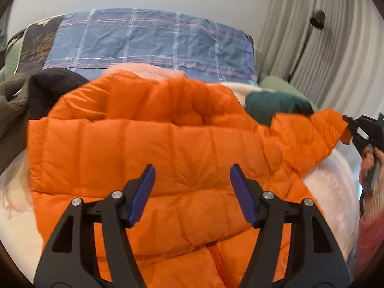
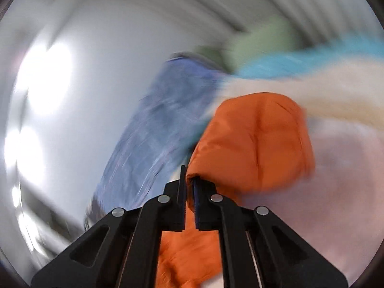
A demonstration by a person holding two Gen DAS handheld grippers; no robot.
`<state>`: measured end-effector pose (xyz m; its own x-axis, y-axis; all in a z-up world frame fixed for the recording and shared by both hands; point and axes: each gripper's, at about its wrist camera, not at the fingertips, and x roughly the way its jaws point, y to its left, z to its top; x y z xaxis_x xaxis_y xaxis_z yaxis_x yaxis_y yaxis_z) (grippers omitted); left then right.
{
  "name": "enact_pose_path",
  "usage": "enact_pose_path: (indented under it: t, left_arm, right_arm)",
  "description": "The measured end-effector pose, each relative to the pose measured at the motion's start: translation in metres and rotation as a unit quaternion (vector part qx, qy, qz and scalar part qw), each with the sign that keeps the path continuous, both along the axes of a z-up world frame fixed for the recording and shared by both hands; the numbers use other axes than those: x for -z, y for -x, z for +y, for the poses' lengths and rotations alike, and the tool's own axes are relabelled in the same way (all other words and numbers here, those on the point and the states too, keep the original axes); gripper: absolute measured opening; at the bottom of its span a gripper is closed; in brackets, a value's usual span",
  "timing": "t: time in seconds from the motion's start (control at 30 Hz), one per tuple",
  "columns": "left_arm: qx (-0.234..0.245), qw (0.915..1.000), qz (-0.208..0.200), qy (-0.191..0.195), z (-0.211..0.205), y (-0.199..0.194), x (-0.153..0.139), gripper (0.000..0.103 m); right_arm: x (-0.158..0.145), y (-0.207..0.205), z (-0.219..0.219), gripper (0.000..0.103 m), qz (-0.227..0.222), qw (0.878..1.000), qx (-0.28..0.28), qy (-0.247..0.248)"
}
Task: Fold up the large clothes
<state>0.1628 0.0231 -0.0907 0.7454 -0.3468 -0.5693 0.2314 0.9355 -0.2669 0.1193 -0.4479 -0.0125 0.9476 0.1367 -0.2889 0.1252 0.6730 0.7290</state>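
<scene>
An orange quilted puffer jacket (image 1: 153,144) lies spread across the bed, its zipper running toward the camera. Above its near part, my left gripper (image 1: 192,180) stands open with nothing between its blue pads (image 1: 144,192). At the right edge of the left wrist view, my right gripper (image 1: 349,122) pinches the end of the jacket's sleeve (image 1: 319,129) and holds it out, a hand (image 1: 369,165) behind it. In the blurred right wrist view, my right gripper (image 2: 189,187) is shut on an edge of the orange jacket (image 2: 259,141), which bulges beyond the fingers.
A blue plaid sheet (image 1: 153,40) covers the far end of the bed. A dark green garment (image 1: 276,105) lies by the sleeve, black and brown clothes (image 1: 43,88) at the left, a pale pink blanket (image 1: 331,187) underneath. Grey curtains (image 1: 324,36) hang at the right.
</scene>
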Motion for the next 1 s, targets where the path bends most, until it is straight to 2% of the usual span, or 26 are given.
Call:
enact_pose_path:
  t: [0.03,0.1,0.2,0.27,0.33,0.4,0.43,0.47,0.5,0.63,0.7,0.77,0.8,0.83,0.87,0.9,0.93,1.0]
  left_arm:
    - [-0.005,0.9999,-0.002,0.011,0.006,0.001,-0.003,0.066]
    - [-0.018,0.999,-0.007,0.041,0.023,0.006,-0.011,0.067]
    - [-0.033,0.996,-0.02,0.08,0.052,0.019,-0.021,0.072]
    - [-0.033,0.9936,-0.025,0.105,0.066,0.027,-0.024,0.075]
    - [-0.026,0.9904,-0.02,0.134,0.078,0.034,-0.022,0.08]
    - [-0.015,0.9881,0.004,0.153,0.084,0.034,-0.014,0.083]
    - [-0.014,0.9879,0.016,0.154,0.084,0.033,-0.009,0.084]
    - [-0.015,0.988,0.024,0.152,0.084,0.032,-0.005,0.084]
    - [-0.013,0.9883,0.037,0.148,0.081,0.029,0.0,0.085]
    - [0.006,0.9853,0.066,0.158,0.073,0.019,0.018,0.086]
    - [-0.014,0.9888,0.082,0.123,0.067,0.009,0.027,0.084]
    - [-0.025,0.9911,0.093,0.092,0.061,0.001,0.036,0.07]
    - [-0.023,0.9915,0.093,0.087,0.06,-0.002,0.038,0.046]
    - [-0.016,0.9915,0.094,0.089,0.061,-0.005,0.039,0.017]
    - [-0.008,0.991,0.094,0.096,0.061,-0.006,0.038,0.011]
    - [-0.012,0.992,0.08,0.097,0.064,-0.003,0.028,0.01]
    - [-0.015,0.994,0.06,0.09,0.067,0.001,0.017,0.009]
    - [-0.026,0.9973,-0.006,0.068,0.077,0.014,-0.02,0.009]
  right_arm:
    - [-0.018,-0.001,0.038,0.005,-0.019,0.998,-0.039,0.049]
    - [-0.04,-0.002,0.102,0.005,-0.047,0.985,-0.114,0.117]
    - [-0.042,0.002,0.204,0.006,-0.074,0.948,-0.236,0.201]
    - [-0.018,0.001,0.268,0.009,-0.058,0.913,-0.313,0.254]
    - [0.019,-0.003,0.312,0.014,-0.013,0.887,-0.363,0.286]
    - [0.06,-0.011,0.34,0.021,0.054,0.864,-0.407,0.291]
    - [0.071,-0.019,0.342,0.022,0.071,0.86,-0.417,0.286]
    - [0.084,-0.019,0.347,0.028,0.089,0.855,-0.425,0.283]
    - [0.09,-0.016,0.348,0.032,0.095,0.853,-0.428,0.284]
    - [0.097,0.009,0.353,0.035,0.095,0.843,-0.438,0.297]
    - [0.095,0.014,0.353,0.035,0.095,0.841,-0.437,0.304]
    - [0.087,0.013,0.342,0.035,0.093,0.844,-0.431,0.305]
    - [0.086,0.016,0.336,0.035,0.091,0.846,-0.428,0.304]
    - [0.083,0.014,0.326,0.036,0.089,0.849,-0.423,0.304]
    - [0.08,0.015,0.319,0.039,0.087,0.852,-0.417,0.304]
    - [0.076,0.014,0.312,0.04,0.086,0.856,-0.407,0.306]
    - [0.072,0.016,0.31,0.04,0.083,0.86,-0.399,0.307]
    - [0.063,0.018,0.295,0.042,0.071,0.869,-0.382,0.306]
